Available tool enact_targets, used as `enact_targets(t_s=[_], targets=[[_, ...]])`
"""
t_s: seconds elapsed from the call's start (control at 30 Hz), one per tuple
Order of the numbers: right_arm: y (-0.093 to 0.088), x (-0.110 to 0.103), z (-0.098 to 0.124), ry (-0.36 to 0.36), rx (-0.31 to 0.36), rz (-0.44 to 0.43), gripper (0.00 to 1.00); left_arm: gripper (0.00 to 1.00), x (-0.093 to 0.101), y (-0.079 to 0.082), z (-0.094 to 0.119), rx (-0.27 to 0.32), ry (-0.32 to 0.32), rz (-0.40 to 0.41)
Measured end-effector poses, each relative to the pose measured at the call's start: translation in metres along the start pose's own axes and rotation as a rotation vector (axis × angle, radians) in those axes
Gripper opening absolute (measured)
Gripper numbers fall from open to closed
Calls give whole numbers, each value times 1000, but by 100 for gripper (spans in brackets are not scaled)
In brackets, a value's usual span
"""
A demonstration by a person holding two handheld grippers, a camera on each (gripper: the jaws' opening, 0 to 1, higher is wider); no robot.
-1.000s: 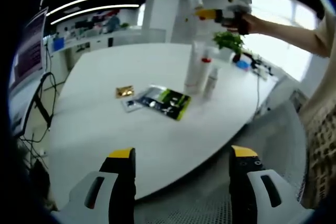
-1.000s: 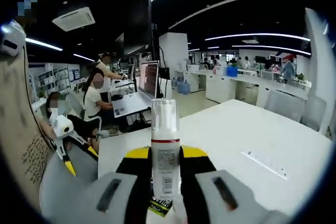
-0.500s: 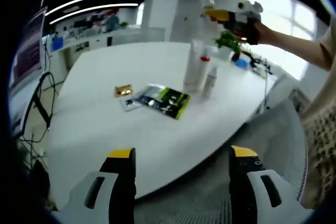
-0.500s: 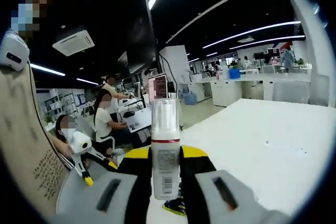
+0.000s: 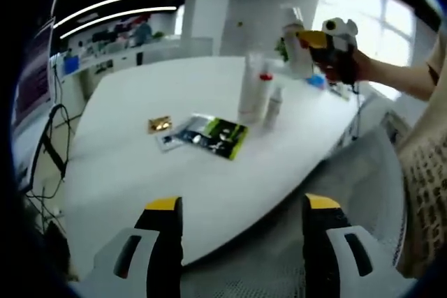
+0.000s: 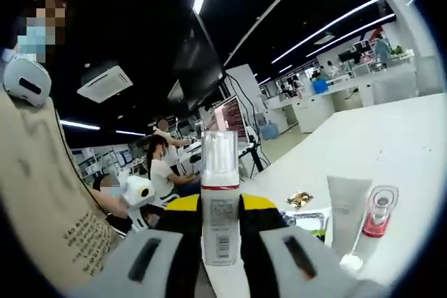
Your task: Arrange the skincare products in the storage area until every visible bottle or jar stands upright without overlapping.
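My right gripper (image 6: 220, 209) is shut on a white foam bottle (image 6: 220, 204) with a clear cap and a red band, held upright in the air. In the left gripper view, that gripper (image 5: 328, 40) holds the bottle (image 5: 293, 29) above and right of the standing group. A white tube (image 5: 249, 92), a red-capped bottle (image 5: 265, 88) and a small white bottle (image 5: 275, 106) stand together on the white table (image 5: 126, 172). The tube (image 6: 346, 218) and the red cap (image 6: 378, 211) lie low right of the held bottle. My left gripper (image 5: 242, 204) is open over the table's near edge.
Flat sachets lie left of the bottles: a gold one (image 5: 159, 125), a pale one (image 5: 167, 141) and a green-black packet (image 5: 220, 134). A mesh chair back (image 5: 363, 172) is on the right. People sit at desks (image 6: 164, 169) behind. My sleeve (image 6: 42, 193) covers the left.
My right gripper has carried the foam bottle down and closer to the standing bottles. The tube and red cap have come into the right gripper view. The left gripper stays open.
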State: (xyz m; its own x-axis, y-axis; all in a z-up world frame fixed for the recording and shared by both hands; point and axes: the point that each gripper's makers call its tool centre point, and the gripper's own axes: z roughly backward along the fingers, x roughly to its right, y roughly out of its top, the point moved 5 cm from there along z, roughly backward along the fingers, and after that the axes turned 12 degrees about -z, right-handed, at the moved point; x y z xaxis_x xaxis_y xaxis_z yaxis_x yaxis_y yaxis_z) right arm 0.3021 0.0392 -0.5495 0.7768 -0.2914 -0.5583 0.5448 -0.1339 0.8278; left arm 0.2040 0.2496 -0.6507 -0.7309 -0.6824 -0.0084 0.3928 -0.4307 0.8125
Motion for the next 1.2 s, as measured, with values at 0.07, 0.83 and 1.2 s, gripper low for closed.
enact_targets(t_s=[0.07,0.83,1.2], targets=[[-5,-4,-1,16,2,-19,19,66,4,2,0,-12,-12,-32],[-38,-50,2,188,-25,-48,19,46,64,115,-30,264,-437,-28],[-39,-58,5,233,-2,-36,19,20,76,129,-29,293,-552,-95]])
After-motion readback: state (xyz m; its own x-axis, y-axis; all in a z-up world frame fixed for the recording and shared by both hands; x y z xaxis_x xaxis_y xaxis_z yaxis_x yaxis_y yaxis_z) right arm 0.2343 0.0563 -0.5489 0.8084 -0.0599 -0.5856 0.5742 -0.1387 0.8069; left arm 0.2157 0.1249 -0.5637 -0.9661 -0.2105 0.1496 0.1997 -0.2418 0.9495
